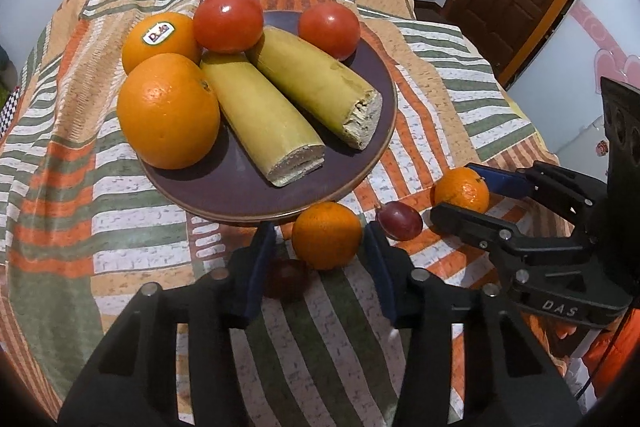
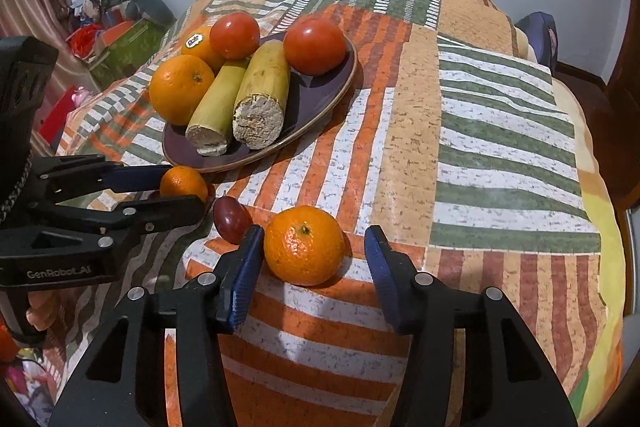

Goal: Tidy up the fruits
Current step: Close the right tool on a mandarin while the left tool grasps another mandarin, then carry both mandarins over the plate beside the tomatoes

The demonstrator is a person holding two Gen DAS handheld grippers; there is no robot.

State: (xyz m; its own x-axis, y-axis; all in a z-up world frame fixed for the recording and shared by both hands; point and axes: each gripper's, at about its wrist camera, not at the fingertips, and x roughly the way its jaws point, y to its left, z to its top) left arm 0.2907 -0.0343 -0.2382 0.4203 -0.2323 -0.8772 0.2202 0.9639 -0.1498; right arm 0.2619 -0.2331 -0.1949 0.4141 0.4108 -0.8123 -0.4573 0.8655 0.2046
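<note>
Reading "DAS" on the right gripper, "GenRobot.AI" on the left gripper. Sitting with tongs apart around a small round orange mandarin and another small orange mandarin, both lying on the striped patchwork cloth beside the dark purple plate.

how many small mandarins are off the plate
2: one mandarin between the left gripper fingers, the other mandarin between the right gripper fingers. Both sit on the cloth.

A dark grape sits half-hidden — behind the left gripper's finger.
</note>
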